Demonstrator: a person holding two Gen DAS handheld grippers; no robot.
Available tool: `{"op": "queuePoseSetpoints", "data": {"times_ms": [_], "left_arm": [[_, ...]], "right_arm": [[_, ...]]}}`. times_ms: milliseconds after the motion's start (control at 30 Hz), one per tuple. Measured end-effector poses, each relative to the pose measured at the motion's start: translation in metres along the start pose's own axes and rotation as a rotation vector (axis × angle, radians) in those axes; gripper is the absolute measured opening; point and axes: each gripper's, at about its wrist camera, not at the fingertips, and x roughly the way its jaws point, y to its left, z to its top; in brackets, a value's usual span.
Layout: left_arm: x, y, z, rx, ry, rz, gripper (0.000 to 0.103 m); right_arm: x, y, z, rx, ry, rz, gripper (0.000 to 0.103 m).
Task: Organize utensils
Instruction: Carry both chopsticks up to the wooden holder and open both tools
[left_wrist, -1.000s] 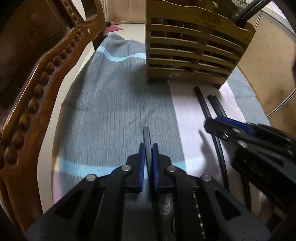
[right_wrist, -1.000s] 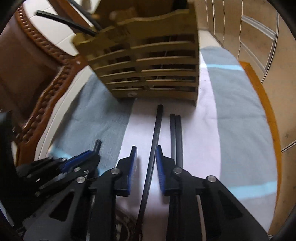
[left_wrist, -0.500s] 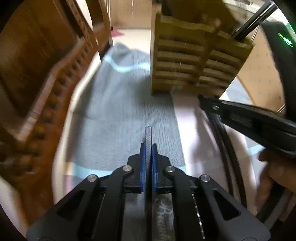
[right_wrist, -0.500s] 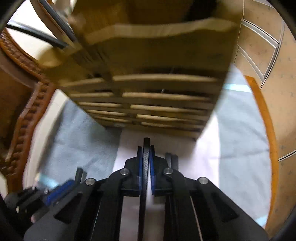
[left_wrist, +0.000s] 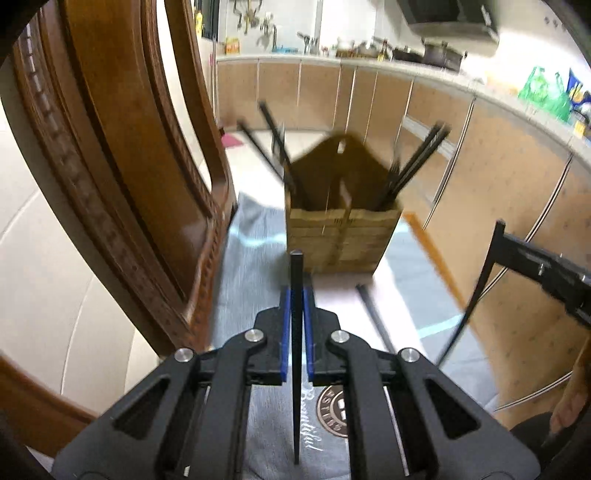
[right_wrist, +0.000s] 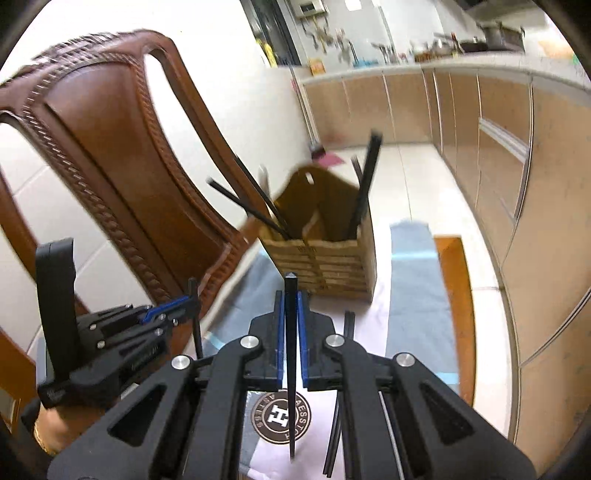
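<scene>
Above the cloth (left_wrist: 255, 280), both grippers are raised off the table, each clenched on one black chopstick. From the left wrist, the left gripper (left_wrist: 296, 332) pinches its chopstick (left_wrist: 296, 314) between the blue pads (left_wrist: 283, 332), the stick running along the fingers with its square end poking out toward the holder (left_wrist: 341, 236). From the right wrist, the right gripper (right_wrist: 290, 332) grips a second chopstick (right_wrist: 290, 350) the same way, its tip pointing at the holder's slatted front. That wooden holder stands upright on the cloth ahead of both grippers, apart from them, with a divider down the middle; black chopsticks lean out of each half, one bunch (right_wrist: 255, 203) fanning toward the chair (right_wrist: 122, 147) and another bunch (right_wrist: 365, 184) at the far side. Two more chopsticks (right_wrist: 341, 387) lie loose on the cloth just beside the right gripper, near a round brown logo (right_wrist: 277, 417). In the right wrist view the left gripper shows at lower left, holding its stick nearly upright beside the chair. Kitchen cabinets (right_wrist: 498, 147) run along the wall behind, blurred.
</scene>
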Motion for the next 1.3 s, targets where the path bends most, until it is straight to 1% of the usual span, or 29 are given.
{"op": "queuePoseSetpoints", "data": {"times_ms": [33, 67, 100, 133, 200, 233, 300, 367, 467, 533, 633, 700, 767, 800, 900, 1000, 1033, 1067, 1100, 1133, 1167, 1200, 1233, 1267, 1300], "left_arm": [[-0.013, 0.001, 0.005, 0.003, -0.019, -0.005, 0.006], [-0.014, 0.001, 0.012, 0.007, -0.035, -0.008, 0.006], [-0.026, -0.001, 0.026, 0.015, -0.061, -0.007, 0.006], [-0.027, -0.002, 0.032, 0.018, -0.076, -0.008, 0.006], [-0.046, -0.004, 0.062, 0.018, -0.128, -0.011, 0.007], [-0.049, -0.004, 0.071, 0.02, -0.143, -0.006, 0.006], [-0.059, -0.005, 0.1, 0.008, -0.19, -0.009, 0.007], [-0.059, -0.006, 0.121, 0.003, -0.21, -0.009, 0.007], [-0.06, -0.012, 0.154, 0.008, -0.248, 0.017, 0.007], [-0.06, -0.014, 0.172, -0.003, -0.266, 0.012, 0.007], [-0.046, -0.012, 0.195, -0.031, -0.265, -0.012, 0.007], [-0.034, -0.011, 0.203, -0.051, -0.266, -0.025, 0.007], [-0.006, -0.011, 0.205, -0.068, -0.255, -0.02, 0.007], [0.002, -0.012, 0.204, -0.074, -0.25, -0.023, 0.007], [0.04, -0.01, 0.194, -0.099, -0.207, -0.027, 0.007], [0.081, -0.002, 0.167, -0.12, -0.136, -0.03, 0.007], [0.089, 0.0, 0.159, -0.123, -0.121, -0.033, 0.009], [0.098, 0.005, 0.148, -0.12, -0.098, -0.038, 0.014], [0.103, 0.008, 0.135, -0.11, -0.078, -0.035, 0.033], [0.101, 0.01, 0.123, -0.096, -0.083, -0.031, 0.057], [0.095, 0.011, 0.113, -0.087, -0.097, -0.025, 0.069], [0.087, 0.013, 0.101, -0.081, -0.118, -0.019, 0.079], [0.074, 0.016, 0.083, -0.075, -0.134, -0.015, 0.086], [0.064, 0.018, 0.068, -0.074, -0.14, -0.013, 0.089], [0.054, 0.019, 0.052, -0.076, -0.145, -0.014, 0.094]], "right_arm": [[-0.009, 0.004, 0.005, -0.007, -0.026, 0.002, 0.007], [-0.018, 0.007, 0.012, -0.013, -0.048, 0.006, 0.007], [-0.017, 0.011, 0.02, -0.016, -0.061, 0.009, 0.007], [-0.017, 0.013, 0.027, -0.017, -0.076, 0.012, 0.007], [-0.026, 0.015, 0.044, -0.026, -0.113, 0.01, 0.007], [-0.029, 0.018, 0.056, -0.035, -0.137, 0.002, 0.007], [-0.032, 0.025, 0.079, -0.043, -0.179, -0.017, 0.007], [-0.03, 0.025, 0.103, -0.046, -0.206, -0.039, 0.007], [-0.029, 0.022, 0.129, -0.048, -0.231, -0.07, 0.007], [-0.026, 0.016, 0.144, -0.04, -0.253, -0.096, 0.007], [-0.018, 0.009, 0.16, -0.027, -0.276, -0.126, 0.007], [-0.012, 0.002, 0.167, -0.016, -0.286, -0.139, 0.007], [-0.002, -0.005, 0.17, -0.001, -0.294, -0.149, 0.007], [0.001, -0.008, 0.169, 0.005, -0.296, -0.152, 0.007], [0.019, -0.017, 0.165, 0.022, -0.29, -0.16, 0.007], [0.043, -0.024, 0.154, 0.026, -0.258, -0.161, 0.007], [0.05, -0.023, 0.15, 0.021, -0.245, -0.157, 0.007], [0.057, -0.025, 0.142, 0.006, -0.228, -0.154, 0.007], [0.061, -0.023, 0.135, -0.012, -0.208, -0.152, 0.008], [0.061, -0.023, 0.127, -0.029, -0.193, -0.147, 0.01], [0.058, -0.023, 0.119, -0.043, -0.187, -0.136, 0.021], [0.051, -0.022, 0.112, -0.05, -0.192, -0.127, 0.036], [0.034, -0.023, 0.098, -0.054, -0.223, -0.118, 0.043], [0.021, -0.024, 0.087, -0.058, -0.248, -0.107, 0.053], [0.001, -0.025, 0.069, -0.069, -0.277, -0.09, 0.061]]}}
